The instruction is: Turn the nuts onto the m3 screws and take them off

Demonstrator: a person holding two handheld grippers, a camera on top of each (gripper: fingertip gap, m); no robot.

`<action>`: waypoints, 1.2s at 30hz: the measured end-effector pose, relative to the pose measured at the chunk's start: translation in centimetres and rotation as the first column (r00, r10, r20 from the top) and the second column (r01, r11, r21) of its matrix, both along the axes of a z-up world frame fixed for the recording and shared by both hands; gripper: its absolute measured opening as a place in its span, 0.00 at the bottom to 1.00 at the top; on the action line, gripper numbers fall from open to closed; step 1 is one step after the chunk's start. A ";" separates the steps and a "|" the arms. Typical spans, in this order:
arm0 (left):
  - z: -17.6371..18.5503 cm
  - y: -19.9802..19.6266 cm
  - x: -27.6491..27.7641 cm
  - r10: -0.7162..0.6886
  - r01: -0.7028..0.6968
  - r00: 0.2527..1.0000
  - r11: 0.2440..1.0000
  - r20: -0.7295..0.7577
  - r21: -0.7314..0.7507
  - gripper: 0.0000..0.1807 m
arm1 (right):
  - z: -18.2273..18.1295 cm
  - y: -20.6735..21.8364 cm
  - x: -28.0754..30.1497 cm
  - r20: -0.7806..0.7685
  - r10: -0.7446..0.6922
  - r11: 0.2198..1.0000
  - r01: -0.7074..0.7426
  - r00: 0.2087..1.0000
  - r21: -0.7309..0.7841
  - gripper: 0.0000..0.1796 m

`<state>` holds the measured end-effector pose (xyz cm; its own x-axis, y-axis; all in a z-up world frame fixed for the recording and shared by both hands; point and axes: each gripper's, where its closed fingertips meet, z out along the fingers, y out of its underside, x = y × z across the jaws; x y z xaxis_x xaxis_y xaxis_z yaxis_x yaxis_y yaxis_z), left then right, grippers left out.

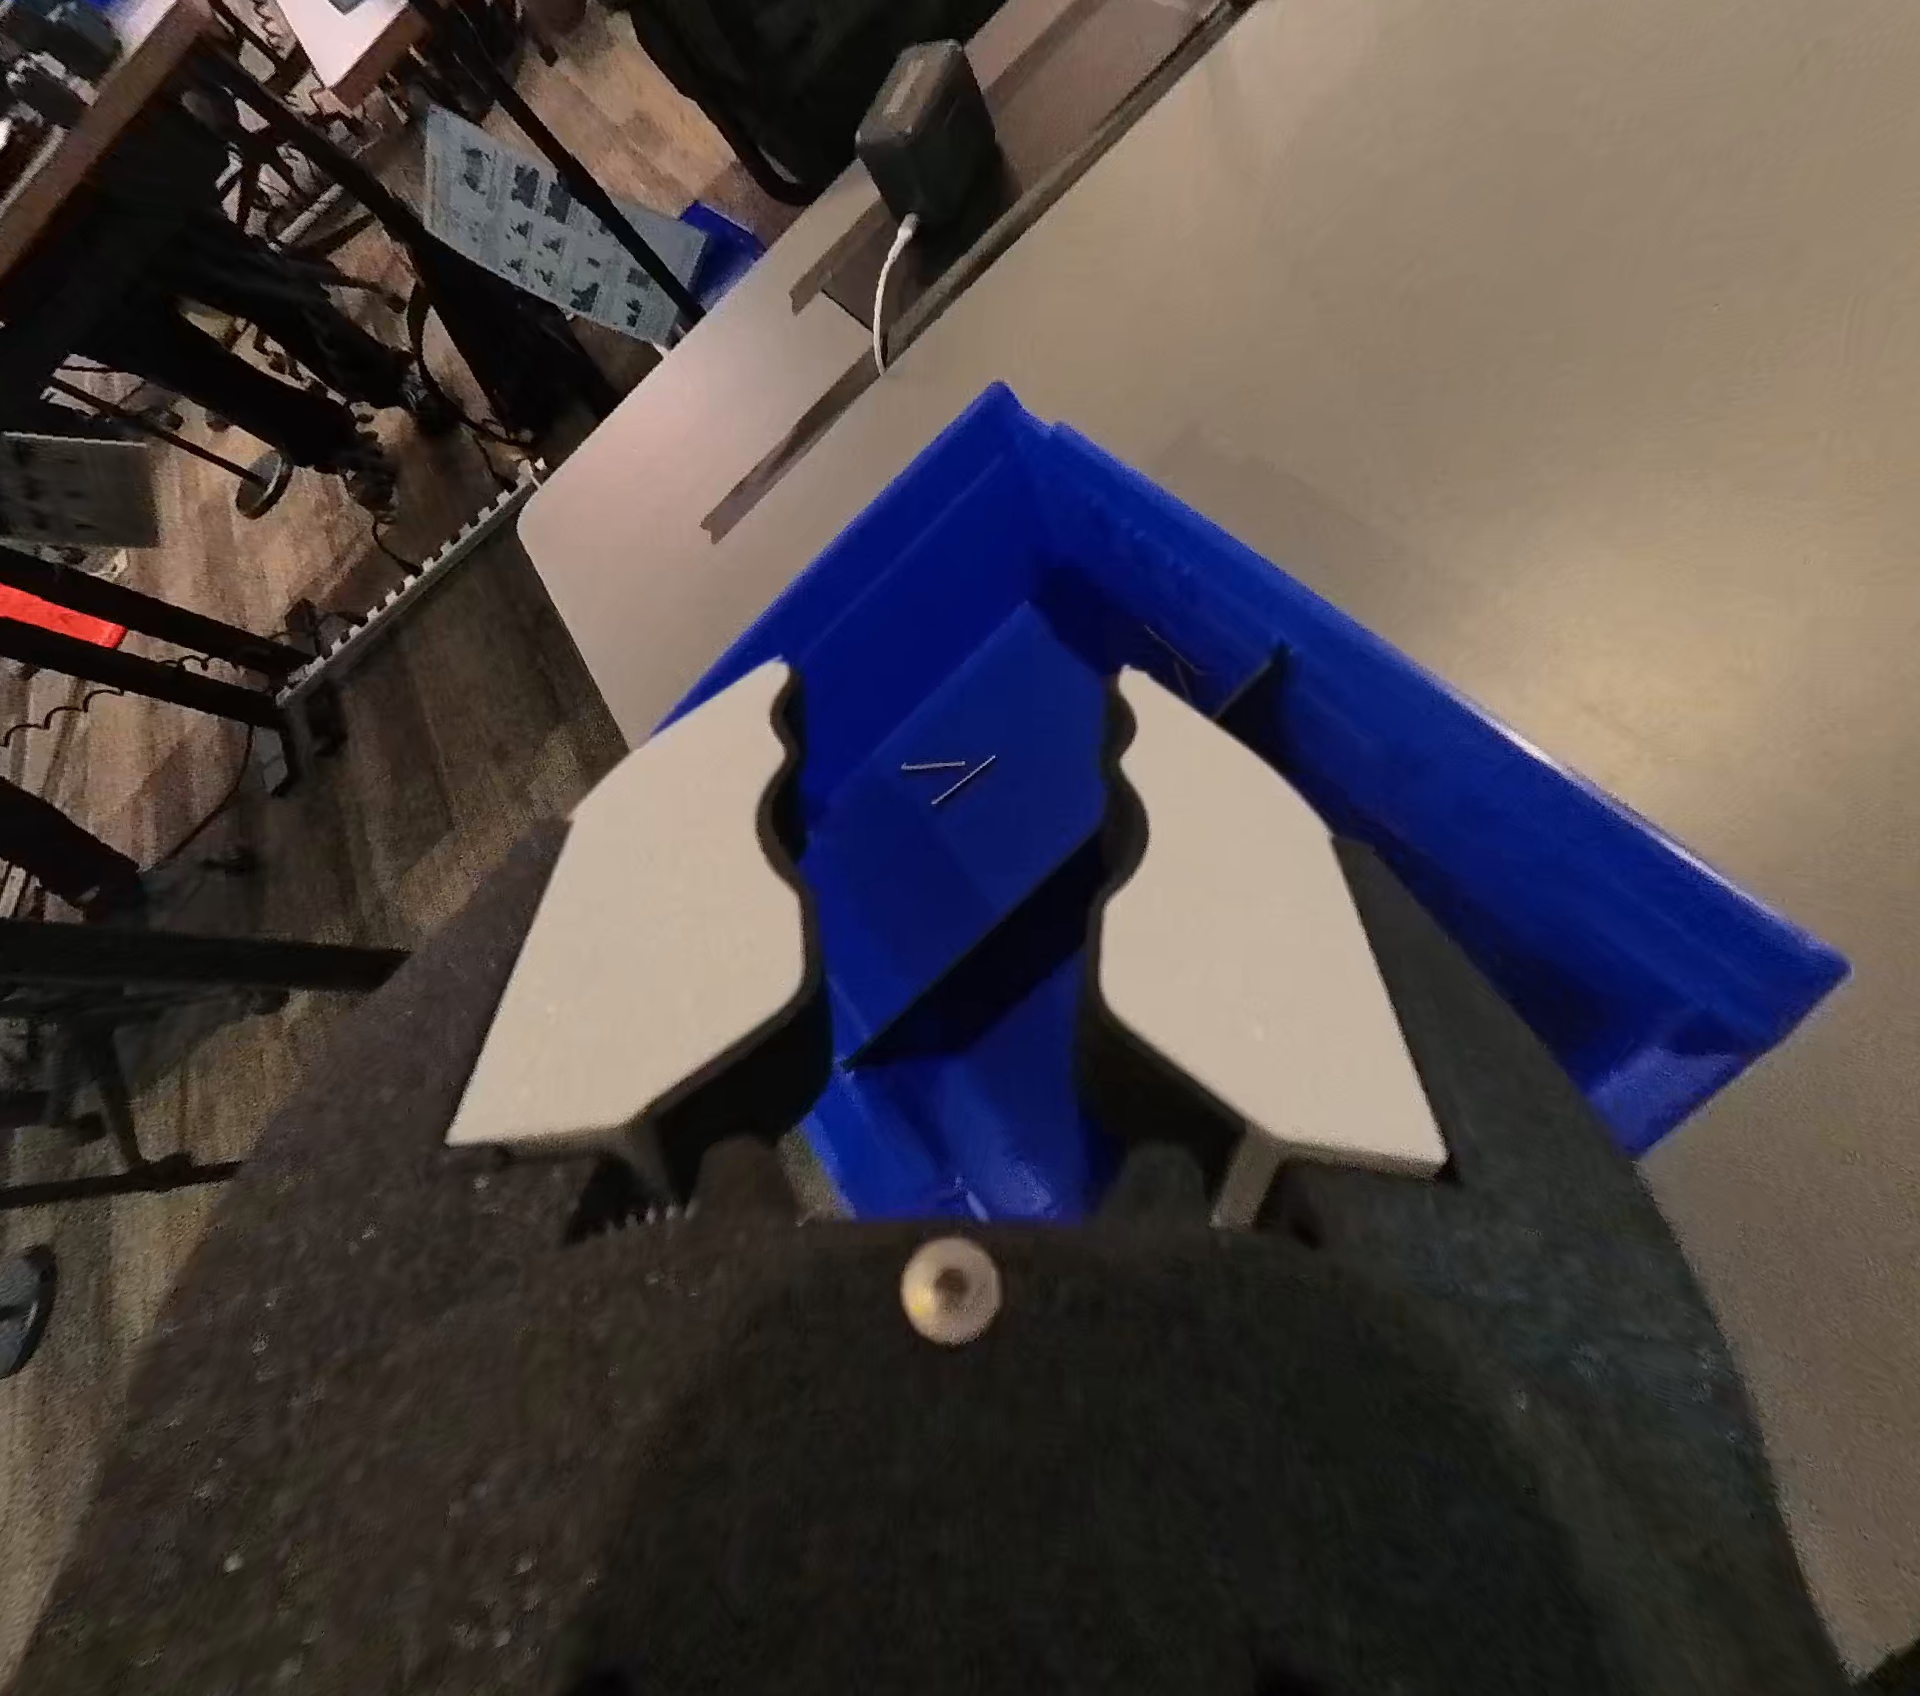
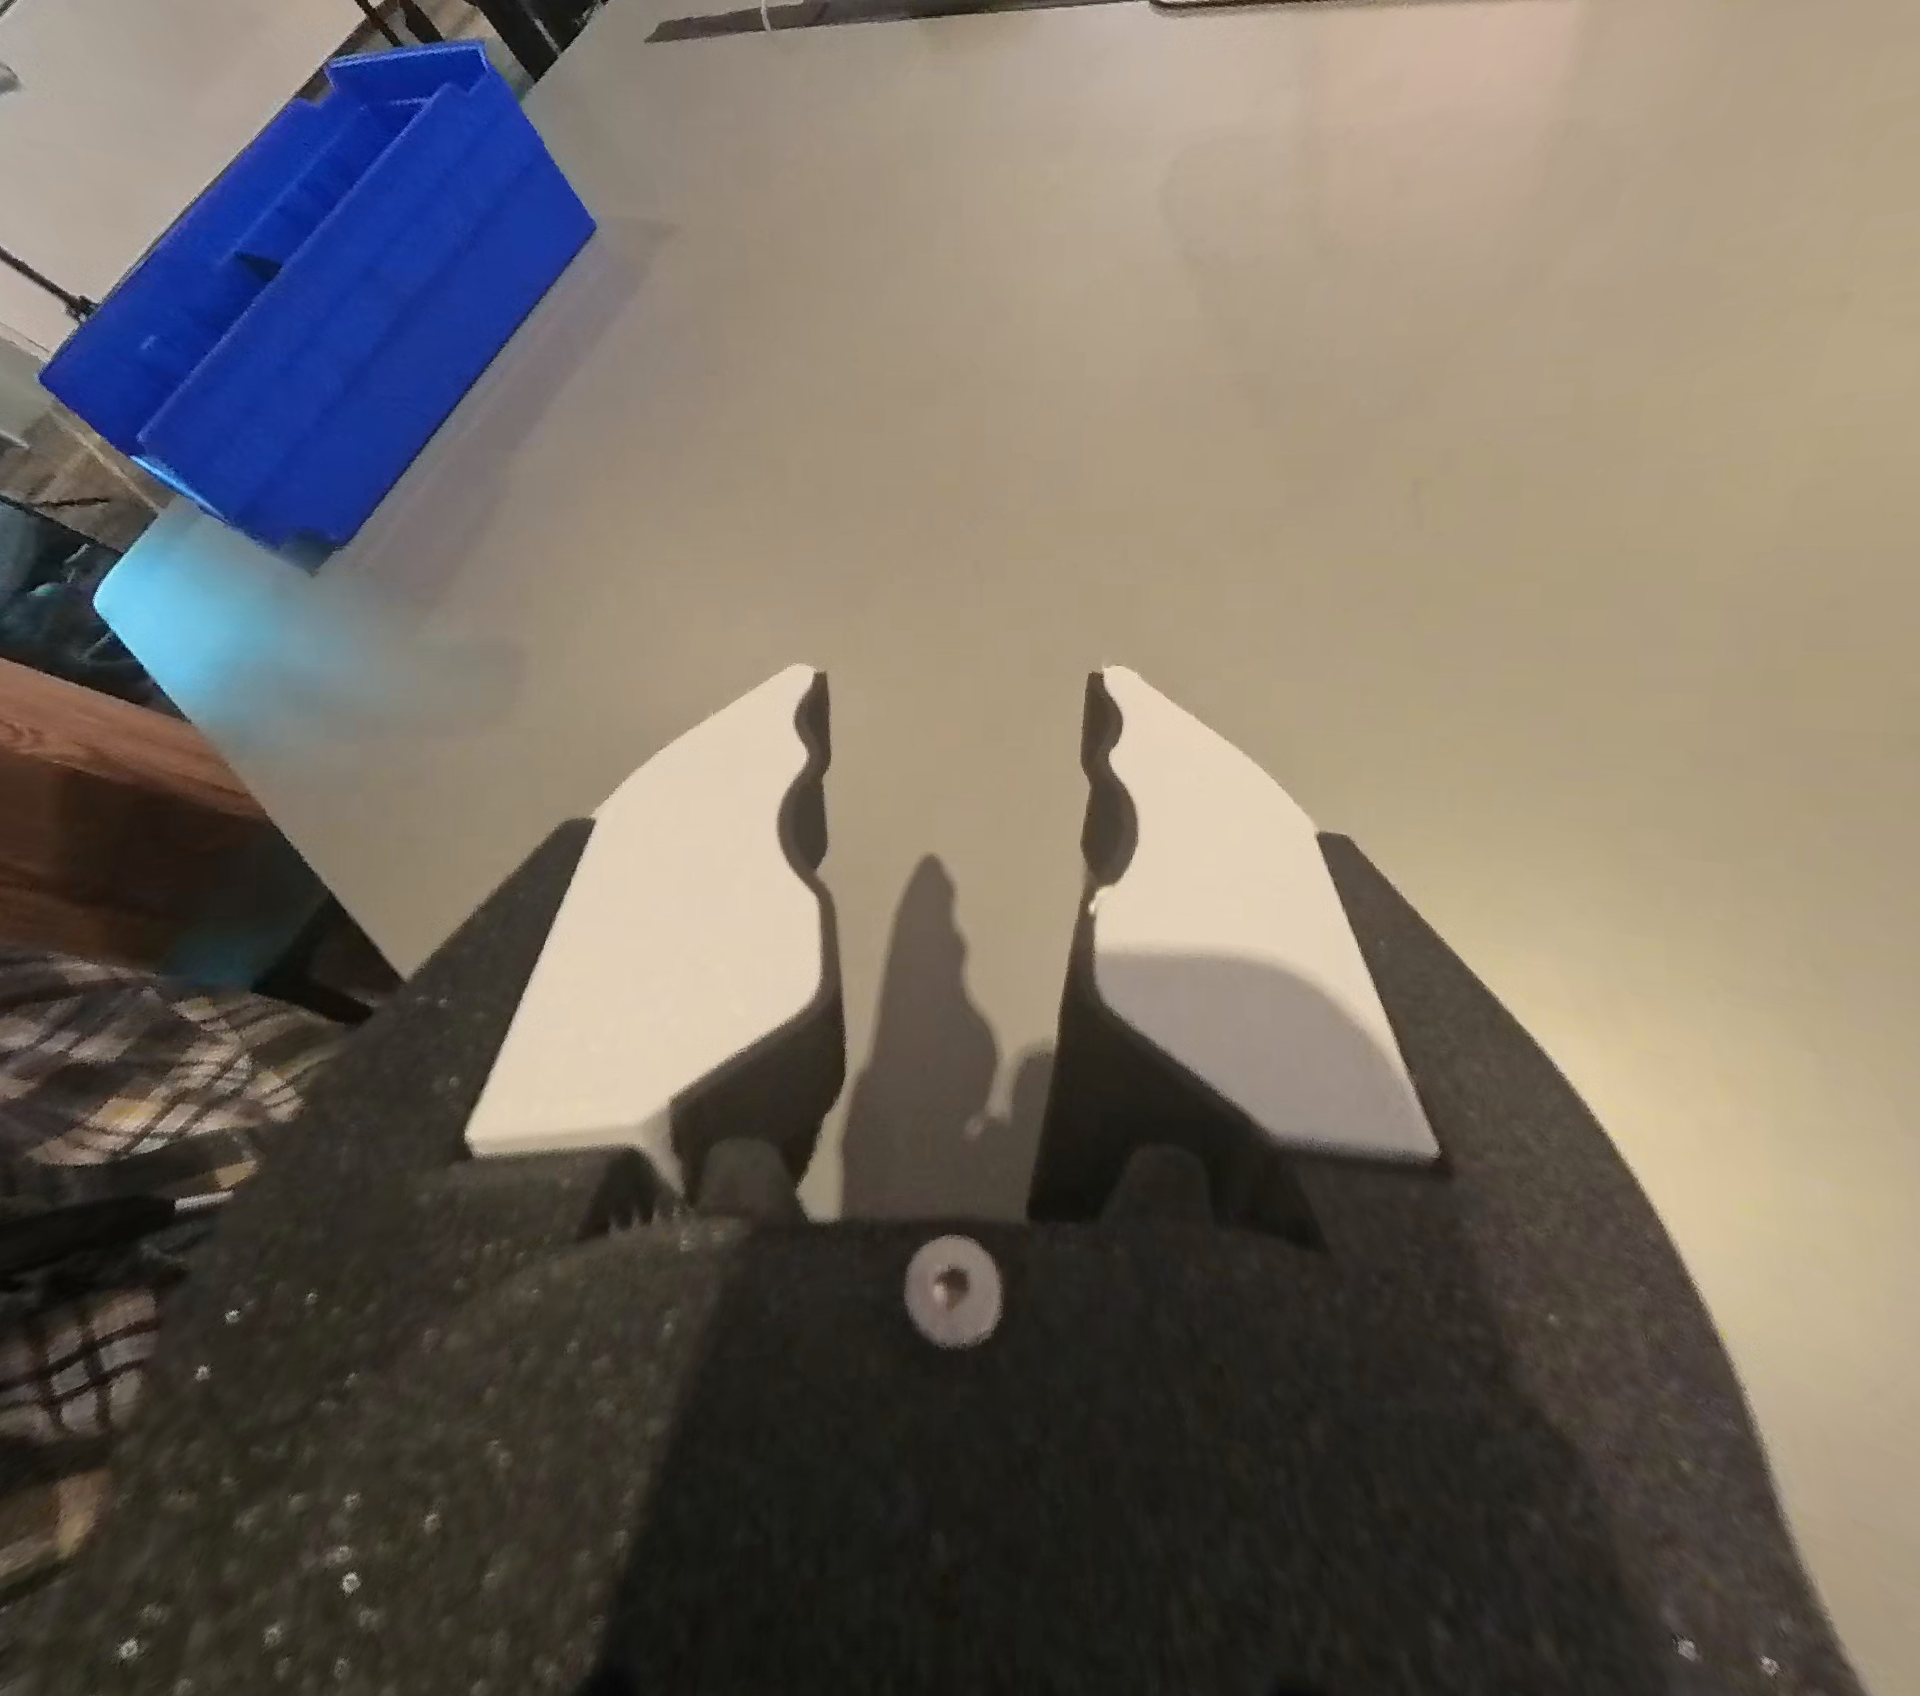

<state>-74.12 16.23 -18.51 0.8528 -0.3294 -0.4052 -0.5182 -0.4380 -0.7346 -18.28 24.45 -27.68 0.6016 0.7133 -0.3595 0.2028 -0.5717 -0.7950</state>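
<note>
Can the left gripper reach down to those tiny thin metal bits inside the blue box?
Probably yes. The left gripper is open and hangs right above the blue box, and the thin metal bits lie uncovered between its fingers. The divider walls close around them could make it a tight squeeze.

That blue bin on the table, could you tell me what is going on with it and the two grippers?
A person holds both grippers. The left gripper hangs open over the blue bin, pointing into a divided compartment where a few thin metal pieces lie; it grips nothing. The right gripper is open and empty over bare table, with the bin off to its left. No nut can be made out.
</note>
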 end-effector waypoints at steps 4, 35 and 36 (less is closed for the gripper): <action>-1.5 0.9 -1.0 -0.014 0.009 0.998 0.997 -0.063 -0.073 0.25 | -0.1 0.3 -0.6 0.011 0.011 1.000 -0.011 1.000 -0.004 0.26; -17.6 6.2 -6.4 -0.489 0.151 0.835 0.645 -0.252 -0.749 0.06 | -1.3 0.9 -0.3 0.113 -0.017 1.000 0.019 0.993 -0.019 0.26; -17.9 6.2 -6.5 -0.492 0.146 0.832 0.638 -0.255 -0.756 0.06 | -1.3 0.9 -0.3 0.115 -0.017 1.000 0.020 0.993 -0.019 0.26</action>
<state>-80.64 22.42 -36.38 0.4454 -0.8698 -0.2124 -0.8879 -0.4597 0.0205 -18.61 25.40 -28.97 0.6528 0.6951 -0.3012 0.2814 -0.5917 -0.7555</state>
